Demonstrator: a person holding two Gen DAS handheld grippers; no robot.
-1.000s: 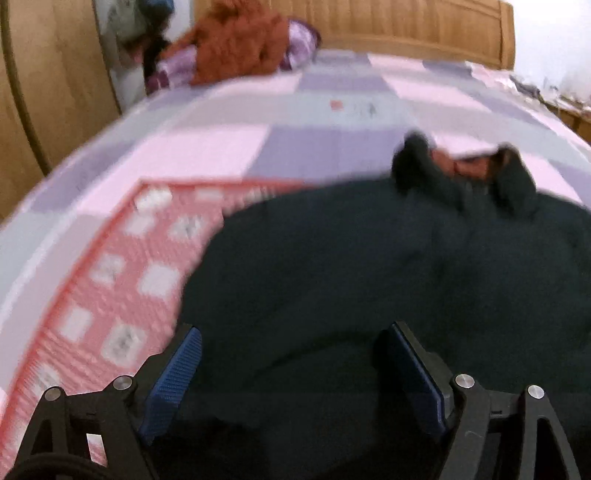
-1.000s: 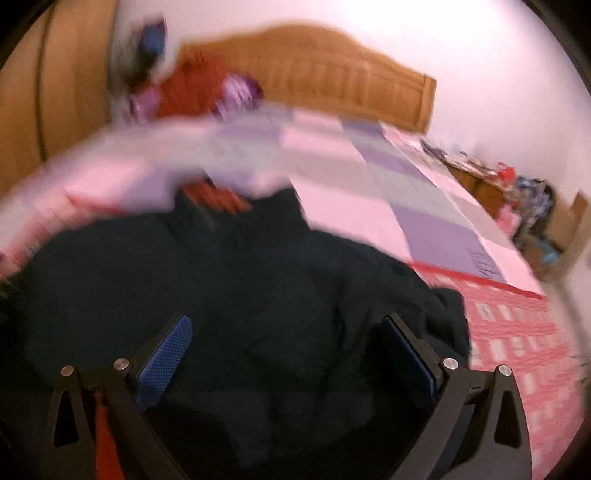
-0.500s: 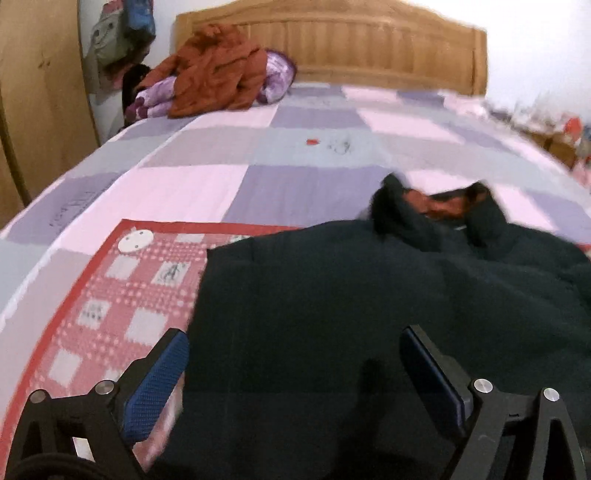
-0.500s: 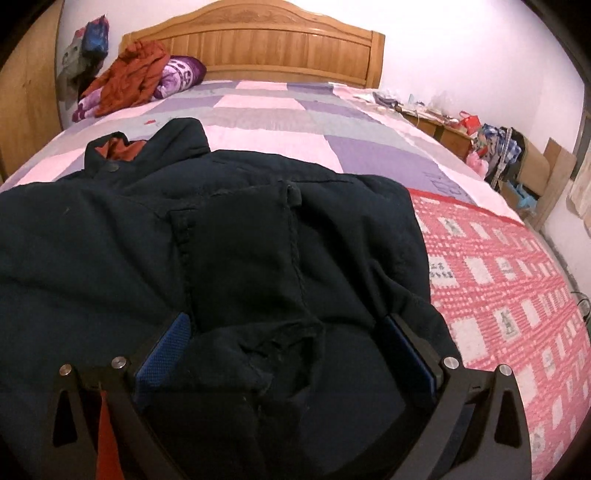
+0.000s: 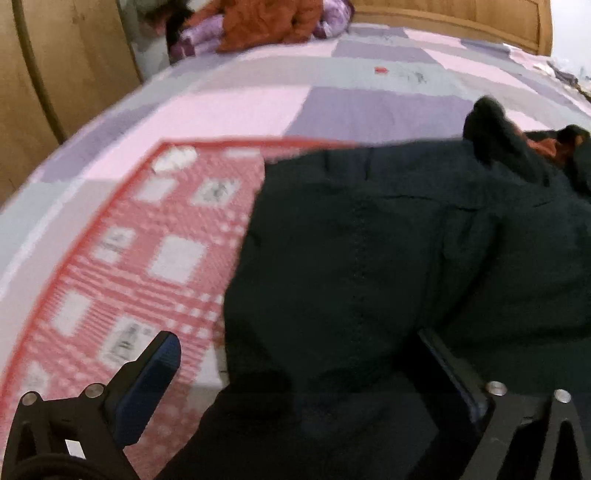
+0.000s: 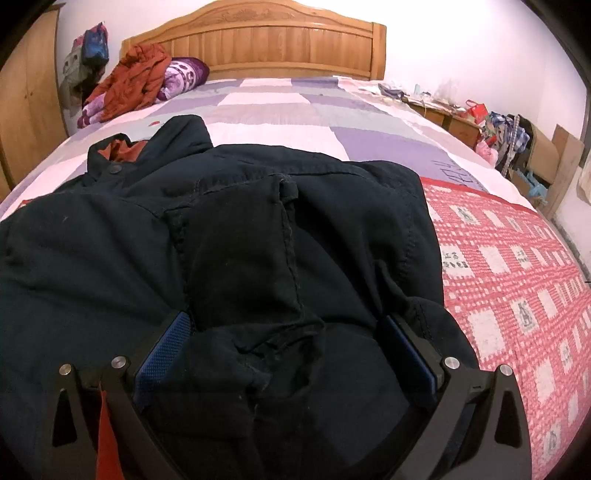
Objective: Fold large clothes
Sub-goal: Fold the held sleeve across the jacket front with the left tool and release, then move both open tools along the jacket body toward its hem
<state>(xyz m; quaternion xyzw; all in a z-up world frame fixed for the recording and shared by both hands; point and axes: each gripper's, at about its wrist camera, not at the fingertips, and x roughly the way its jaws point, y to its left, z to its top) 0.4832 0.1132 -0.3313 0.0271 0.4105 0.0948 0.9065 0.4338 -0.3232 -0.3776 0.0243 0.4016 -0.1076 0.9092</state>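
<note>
left wrist view looks down along the left gripper [image 5: 299, 354], whose jaws stand spread wide and have just been opening; the dark jacket [image 5: 388, 258] lies under and between them, but the blue pads do not press on it, and the left-hand pad sits over the red checked blanket [image 5: 147, 240] beside the jacket's edge. the jacket is spread on the bed, its collar [image 5: 491, 129] turned up at the far right with an orange lining [image 5: 543, 147] showing inside. beyond it the patchwork bedspread [image 5: 332, 110] in pink, purple and grey runs up to the wooden headboard [image 5: 461, 18], and this view is blurred. in the right wrist view the right gripper [image 6: 288, 336] is also released, jaws apart, with a folded-over sleeve [image 6: 243, 258] of the jacket [image 6: 92, 258] lying between the pads; the fabric bunches close to both pads, yet whether it touches them cannot be told. the jacket covers the near part of the bed, collar [image 6: 147, 147] toward the headboard [image 6: 277, 44], with the red checked blanket [image 6: 517, 277] to its right. at the head of the bed an orange garment [image 6: 133, 81] lies heaped on a purple pillow [image 6: 184, 74]. a wooden wardrobe [image 6: 26, 103] stands at the left, and a cluttered low table [image 6: 443, 110] sits against the wall at the right.
</note>
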